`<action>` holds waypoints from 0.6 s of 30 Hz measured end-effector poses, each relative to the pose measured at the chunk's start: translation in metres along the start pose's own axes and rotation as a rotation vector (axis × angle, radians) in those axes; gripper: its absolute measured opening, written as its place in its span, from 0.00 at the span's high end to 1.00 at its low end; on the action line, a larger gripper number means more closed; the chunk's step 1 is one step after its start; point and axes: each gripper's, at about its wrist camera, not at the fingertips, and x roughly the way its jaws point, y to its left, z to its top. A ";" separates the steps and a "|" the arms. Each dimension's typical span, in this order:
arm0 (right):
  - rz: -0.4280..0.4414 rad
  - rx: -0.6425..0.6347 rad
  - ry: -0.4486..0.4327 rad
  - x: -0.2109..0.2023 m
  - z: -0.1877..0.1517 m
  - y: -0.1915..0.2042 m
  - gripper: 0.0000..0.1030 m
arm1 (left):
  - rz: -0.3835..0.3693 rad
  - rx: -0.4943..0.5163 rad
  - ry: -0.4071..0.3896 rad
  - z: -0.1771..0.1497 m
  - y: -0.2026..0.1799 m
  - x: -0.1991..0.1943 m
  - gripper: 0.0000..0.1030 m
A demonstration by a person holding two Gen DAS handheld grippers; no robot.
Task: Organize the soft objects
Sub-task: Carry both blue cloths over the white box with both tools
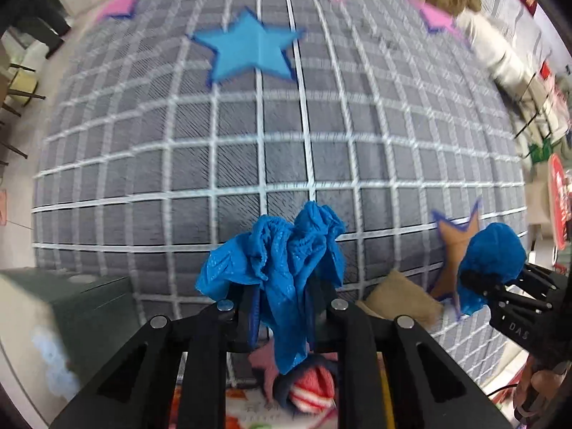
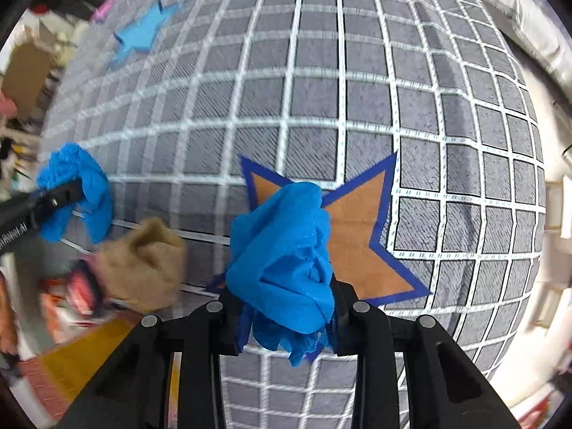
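- left gripper, nearest the lens, is clenched on a blue crinkled cover; the cover's long axis runs along the fingers, its gathered elastic rim fanned out beyond the tips and a tail trailing back.
- right gripper clamps a second blue cover, bunched into a wad over the orange star.
- both hang above the grey grid mat.
- a tan cloth lies between them.

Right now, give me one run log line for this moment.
left gripper: shut on crumpled blue fabric piece | right gripper: shut on second crumpled blue fabric bundle | below: grey grid-patterned mat | tan cloth on mat
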 end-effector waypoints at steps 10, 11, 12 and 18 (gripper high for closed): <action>0.114 0.008 -0.089 -0.095 -0.033 0.027 0.67 | -0.061 0.007 -0.171 -0.064 0.025 -0.115 0.79; 0.116 0.006 -0.092 -0.101 -0.038 0.031 0.67 | -0.054 0.008 -0.176 -0.074 0.028 -0.123 0.79; 0.120 0.003 -0.095 -0.108 -0.044 0.034 0.67 | -0.049 0.008 -0.181 -0.082 0.026 -0.129 0.79; 0.147 -0.036 -0.106 -0.125 -0.072 0.078 0.67 | -0.003 0.010 -0.192 -0.131 0.040 -0.154 0.79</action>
